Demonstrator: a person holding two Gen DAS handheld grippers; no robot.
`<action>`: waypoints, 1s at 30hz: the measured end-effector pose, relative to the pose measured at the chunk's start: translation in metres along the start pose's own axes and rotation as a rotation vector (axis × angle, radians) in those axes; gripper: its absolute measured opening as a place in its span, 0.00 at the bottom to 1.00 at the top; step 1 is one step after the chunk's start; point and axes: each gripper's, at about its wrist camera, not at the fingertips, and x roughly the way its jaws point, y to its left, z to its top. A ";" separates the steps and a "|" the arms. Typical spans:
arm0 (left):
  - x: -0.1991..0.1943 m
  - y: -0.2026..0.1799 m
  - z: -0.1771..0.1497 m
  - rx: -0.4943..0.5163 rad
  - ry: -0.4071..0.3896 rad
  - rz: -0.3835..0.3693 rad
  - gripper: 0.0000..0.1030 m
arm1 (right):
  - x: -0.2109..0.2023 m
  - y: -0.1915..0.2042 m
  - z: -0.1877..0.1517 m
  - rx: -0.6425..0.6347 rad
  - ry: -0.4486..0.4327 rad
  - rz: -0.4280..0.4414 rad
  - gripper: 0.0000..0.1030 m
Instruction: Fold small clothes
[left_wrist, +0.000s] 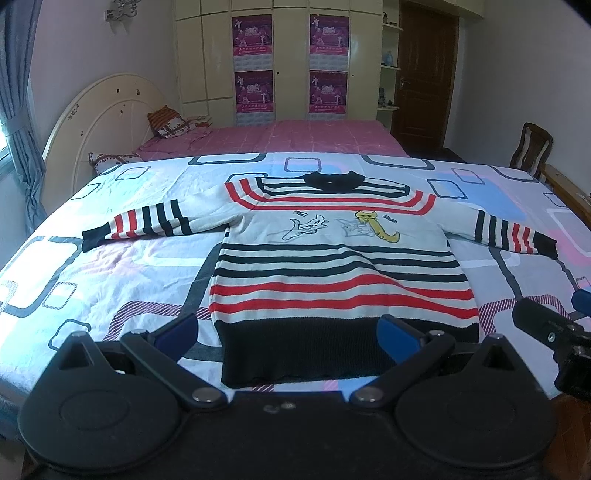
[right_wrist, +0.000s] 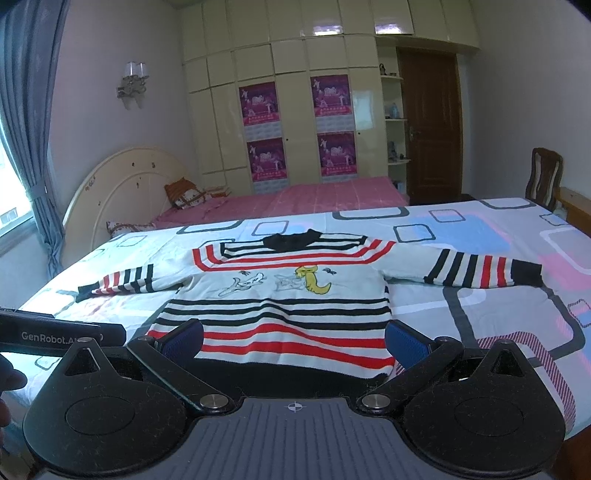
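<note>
A small striped sweater (left_wrist: 332, 266) lies flat and face up on the patterned bedsheet (left_wrist: 110, 266), sleeves spread to both sides, black collar at the far end and black hem nearest me. It has red and navy stripes and cartoon cats on the chest. My left gripper (left_wrist: 286, 334) is open above the hem, its blue pads either side of the hem band, nothing held. My right gripper (right_wrist: 295, 338) is open too, hovering over the sweater (right_wrist: 280, 306) near its lower right part. The right gripper's body also shows in the left wrist view (left_wrist: 554, 328).
A second bed with a pink cover (left_wrist: 273, 138) and cushions (left_wrist: 170, 123) stands behind. A wooden chair (left_wrist: 532, 147) is at the far right, and a wardrobe with posters (left_wrist: 291, 62) lines the back wall. A hand (right_wrist: 9, 380) shows at the left edge.
</note>
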 end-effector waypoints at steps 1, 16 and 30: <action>0.000 0.000 0.000 0.000 0.000 0.001 1.00 | 0.000 0.000 0.000 0.000 -0.002 0.000 1.00; 0.006 0.010 0.001 -0.007 0.011 0.002 1.00 | 0.007 0.003 0.000 0.014 0.005 -0.010 1.00; 0.038 0.021 0.015 0.008 0.059 -0.002 1.00 | 0.034 -0.001 0.005 0.043 0.032 -0.051 1.00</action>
